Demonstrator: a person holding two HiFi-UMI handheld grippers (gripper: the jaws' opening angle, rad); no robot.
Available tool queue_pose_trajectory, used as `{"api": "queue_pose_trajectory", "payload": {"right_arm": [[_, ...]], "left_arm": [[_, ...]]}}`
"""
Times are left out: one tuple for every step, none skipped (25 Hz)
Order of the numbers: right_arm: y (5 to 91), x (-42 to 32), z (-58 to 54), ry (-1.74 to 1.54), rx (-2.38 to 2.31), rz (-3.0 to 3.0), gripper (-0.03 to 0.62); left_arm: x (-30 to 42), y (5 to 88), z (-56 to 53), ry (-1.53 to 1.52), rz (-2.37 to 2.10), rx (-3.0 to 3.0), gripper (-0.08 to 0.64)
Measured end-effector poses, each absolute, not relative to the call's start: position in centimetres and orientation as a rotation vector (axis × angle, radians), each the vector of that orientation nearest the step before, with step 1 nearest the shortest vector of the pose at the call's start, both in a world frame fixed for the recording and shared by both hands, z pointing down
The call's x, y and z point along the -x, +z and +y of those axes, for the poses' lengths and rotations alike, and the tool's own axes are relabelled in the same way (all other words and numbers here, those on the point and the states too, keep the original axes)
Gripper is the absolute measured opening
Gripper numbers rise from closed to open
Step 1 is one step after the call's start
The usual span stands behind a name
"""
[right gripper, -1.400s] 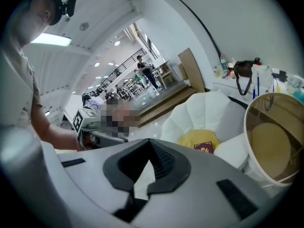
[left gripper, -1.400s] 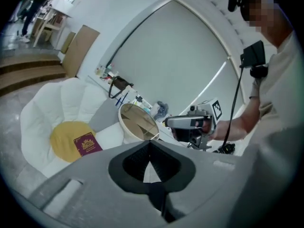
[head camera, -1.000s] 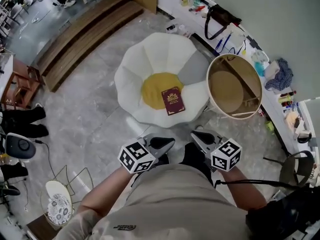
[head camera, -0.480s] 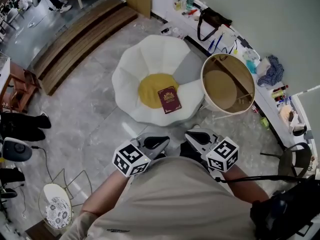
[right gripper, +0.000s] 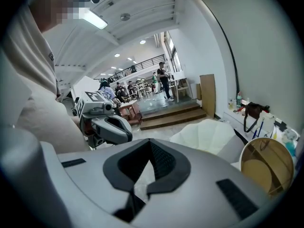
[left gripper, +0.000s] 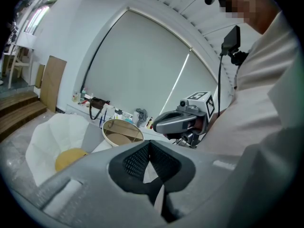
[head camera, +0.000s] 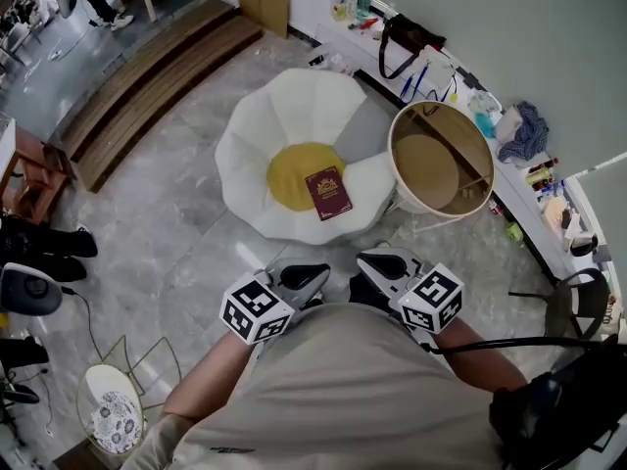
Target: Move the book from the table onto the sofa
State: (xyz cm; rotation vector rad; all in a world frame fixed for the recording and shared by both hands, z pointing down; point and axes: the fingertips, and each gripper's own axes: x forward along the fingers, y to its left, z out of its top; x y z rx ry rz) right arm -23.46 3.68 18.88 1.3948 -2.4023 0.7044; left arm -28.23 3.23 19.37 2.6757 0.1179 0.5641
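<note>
The dark red book (head camera: 329,193) lies flat on the white petal-shaped sofa (head camera: 265,130), half on its yellow centre cushion (head camera: 292,172). The round wooden table (head camera: 397,155) beside the sofa holds no book. My left gripper (head camera: 318,274) and right gripper (head camera: 370,262) hang close to the person's chest, well short of the sofa, both shut and empty. In the left gripper view the jaws (left gripper: 150,148) meet, with the right gripper (left gripper: 164,122) beyond. In the right gripper view the jaws (right gripper: 150,148) are also closed, and the left gripper (right gripper: 121,129) shows at left.
Wooden steps (head camera: 147,76) run behind the sofa at upper left. A cluttered low shelf (head camera: 490,106) with a black bag (head camera: 407,37) lines the right wall. A wire stool (head camera: 113,409) stands at lower left, a dark chair (head camera: 578,311) at right.
Both grippers have drawn back slightly toward the person's body and risen a little. The book stays on the sofa. Both jaws stay shut.
</note>
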Motion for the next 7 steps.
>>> {"api": "queue_pose_trajectory", "payload": {"right_arm": [[18.85,23.42,3.67,0.704,-1.400,-2.400,0.012],[18.87,23.36,3.62,0.702,-1.405,-2.396,0.012],[18.92,23.25,3.54,0.697,-1.410,-2.390,0.012],[18.98,23.11,3.43,0.691,-1.414,-2.385,0.012],[19.02,22.97,3.29,0.684,-1.418,-2.380,0.012],[19.04,22.83,3.15,0.678,-1.422,-2.377,0.012],[19.05,22.68,3.00,0.671,-1.426,-2.373,0.012]], "left_arm": [[28.24,19.41,3.20,0.564,0.119,-2.676,0.008],[28.24,19.49,3.13,0.564,0.120,-2.677,0.009],[28.20,19.60,3.02,0.565,0.121,-2.679,0.008],[28.12,19.71,2.90,0.567,0.122,-2.682,0.008],[28.03,19.79,2.78,0.568,0.124,-2.685,0.008],[27.93,19.86,2.68,0.569,0.127,-2.687,0.008],[27.83,19.91,2.57,0.569,0.129,-2.690,0.009]]}}
